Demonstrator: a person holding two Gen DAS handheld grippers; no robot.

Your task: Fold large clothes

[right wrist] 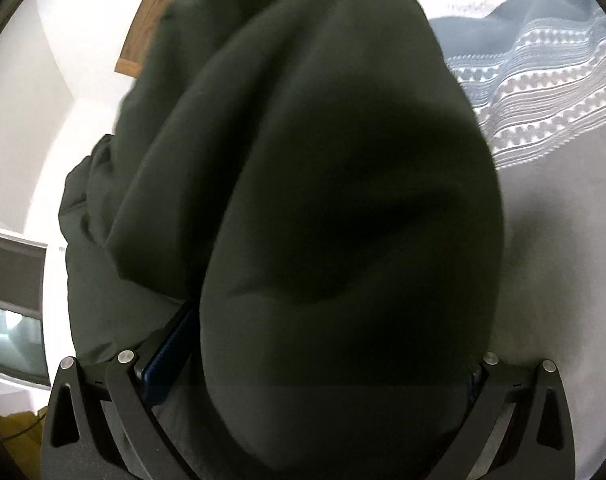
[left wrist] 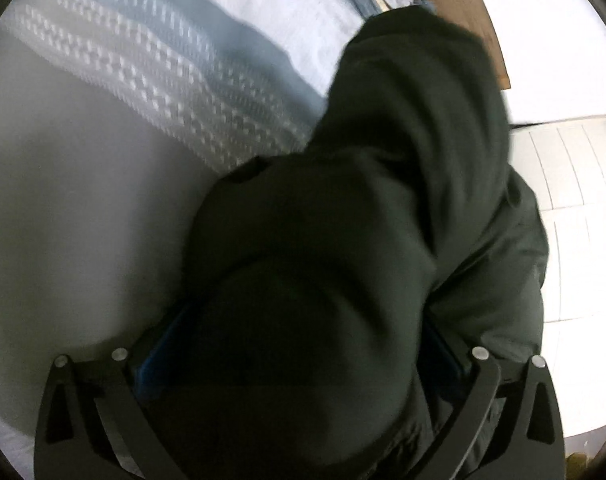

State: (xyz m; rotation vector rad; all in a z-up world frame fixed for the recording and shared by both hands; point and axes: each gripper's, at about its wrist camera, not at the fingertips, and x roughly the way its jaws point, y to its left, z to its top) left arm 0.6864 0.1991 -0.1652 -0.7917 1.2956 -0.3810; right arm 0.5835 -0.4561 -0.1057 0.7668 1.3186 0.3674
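left gripper (left wrist: 303, 360): tilted down over the bed (left wrist: 63, 220); jaws spread wide, dark green garment (left wrist: 383, 200) bunched between them
right gripper (right wrist: 307, 364): tilted down, jaws wide, garment fills the gap; grip unclear

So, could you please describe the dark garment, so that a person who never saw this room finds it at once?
Start from the bed with its pale grey sheet and the blue blanket with white woven bands. The dark green garment is bunched over the bed's edge, close in front of both cameras. It is the only dark, plain, thick fabric; everything around it is light or patterned.
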